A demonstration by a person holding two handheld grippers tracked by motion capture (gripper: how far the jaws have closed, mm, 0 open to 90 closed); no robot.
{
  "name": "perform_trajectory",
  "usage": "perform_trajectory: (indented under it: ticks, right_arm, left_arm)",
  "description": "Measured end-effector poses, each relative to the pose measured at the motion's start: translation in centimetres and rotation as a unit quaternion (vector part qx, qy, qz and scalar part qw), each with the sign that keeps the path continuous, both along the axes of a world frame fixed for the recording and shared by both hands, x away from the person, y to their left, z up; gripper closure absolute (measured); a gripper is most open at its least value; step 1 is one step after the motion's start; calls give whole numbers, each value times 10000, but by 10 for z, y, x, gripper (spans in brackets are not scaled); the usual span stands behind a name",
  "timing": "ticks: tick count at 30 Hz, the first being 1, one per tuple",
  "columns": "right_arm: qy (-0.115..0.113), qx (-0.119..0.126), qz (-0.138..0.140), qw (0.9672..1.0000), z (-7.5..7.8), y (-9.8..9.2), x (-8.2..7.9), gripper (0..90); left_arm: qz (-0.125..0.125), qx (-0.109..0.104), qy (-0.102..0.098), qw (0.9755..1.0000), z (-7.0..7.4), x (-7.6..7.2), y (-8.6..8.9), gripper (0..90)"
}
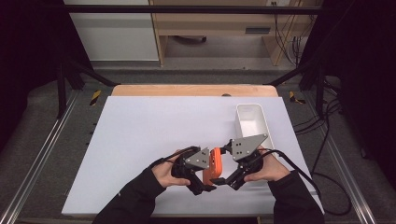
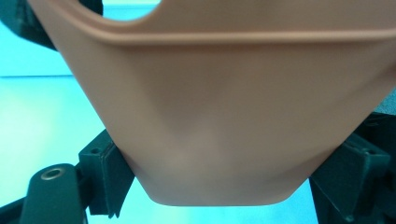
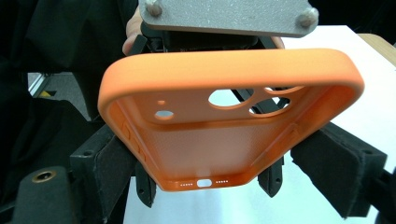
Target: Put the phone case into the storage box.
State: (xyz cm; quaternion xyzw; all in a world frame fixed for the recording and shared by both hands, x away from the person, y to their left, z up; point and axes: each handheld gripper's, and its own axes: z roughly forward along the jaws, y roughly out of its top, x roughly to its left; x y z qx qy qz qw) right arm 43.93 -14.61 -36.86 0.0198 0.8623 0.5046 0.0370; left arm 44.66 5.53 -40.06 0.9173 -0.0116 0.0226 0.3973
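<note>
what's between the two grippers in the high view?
An orange phone case, held above the table between the left gripper and right gripper, both clamping it.

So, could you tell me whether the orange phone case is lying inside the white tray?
No, the orange phone case is held up between the two grippers, apart from the white tray.

An orange phone case (image 3: 229, 126) is seen between black jaws, with a grey plate (image 1: 249, 145) on each gripper. A white tray (image 1: 252, 120) is seen at the far right on the white table (image 1: 154, 135). Black sleeves (image 1: 126, 203) are worn.
</note>
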Motion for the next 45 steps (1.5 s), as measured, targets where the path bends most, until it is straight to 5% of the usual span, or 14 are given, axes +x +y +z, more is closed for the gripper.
perform_trajectory:
  ticks: [19,25,38,45]
  right_arm:
    - [24,-47,-27,10000,0,0,0,159]
    - [2,-44,-78,10000,2,-2,1,158]
    - [-78,68,-361,9993,10,-15,1,158]
    - [-143,99,-578,9982,16,-26,3,157]
  left_arm:
    - [47,-24,12,10000,-1,0,-1,149]
    - [69,-82,25,9999,2,-2,2,73]
    - [456,-291,-42,9985,13,1,26,9]
    - [882,-452,12,9951,10,7,47,9]
